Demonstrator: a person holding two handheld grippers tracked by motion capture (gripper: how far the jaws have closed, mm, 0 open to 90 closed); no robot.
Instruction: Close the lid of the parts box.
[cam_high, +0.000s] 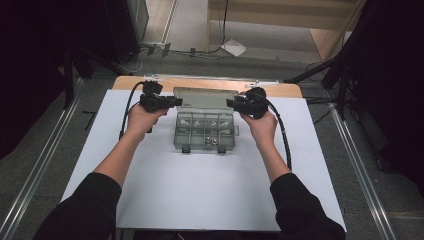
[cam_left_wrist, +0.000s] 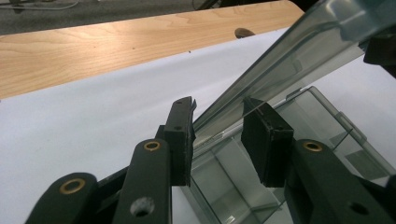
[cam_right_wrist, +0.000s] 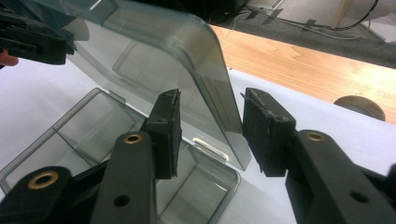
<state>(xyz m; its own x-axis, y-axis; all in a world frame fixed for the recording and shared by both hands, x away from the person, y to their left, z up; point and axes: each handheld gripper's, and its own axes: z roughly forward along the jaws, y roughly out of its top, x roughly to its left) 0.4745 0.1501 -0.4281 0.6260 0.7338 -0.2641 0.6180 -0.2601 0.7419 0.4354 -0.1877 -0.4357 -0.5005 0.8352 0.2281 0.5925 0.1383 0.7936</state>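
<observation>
Clear smoke-grey plastic compartment box (cam_high: 204, 131) sits on the white table sheet (cam_high: 200, 200), centre, nearer the far edge; bare light-wood strip of tabletop (cam_high: 210, 84) runs just behind it. Box's hinged transparent lid (cam_high: 205, 98) is raised, standing up from the rear edge, tilted. Front row of compartments holds a few small metal parts (cam_high: 214, 140); too small to ID. Two dark latches hang at the front wall.

L gripper (cam_high: 172, 102), black, held in the person's left hand (cam_high: 142, 119), comes in from the L side at lid height, approx. level, pointing toward the lid's L end. In the left gripper view the lid edge (cam_left_wrist: 261, 79) runs diagonally between the two black pads (cam_left_wrist: 180, 140). Jaws parted; visible gap betw. each pad and the plastic, so no pinch seen. Box base w/ dividers (cam_left_wrist: 233, 186) lies below the jaws.

R gripper (cam_high: 235, 104), black, in the right hand (cam_high: 261, 125), mirrors it at the lid's R end. In the right gripper view the lid's rounded corner (cam_right_wrist: 215, 93) stands betw. the pads (cam_right_wrist: 168, 135); near pad is close to the plastic, far pad is apart from it. Jaws loosened, not clamping. Open compartments (cam_right_wrist: 93, 140) show under and left of the jaws; L gripper's black tip (cam_right_wrist: 35, 42) at the upper-left, at the lid's other end.

Both cables trail back along the forearms. Dark sleeves at bottom of high view.
</observation>
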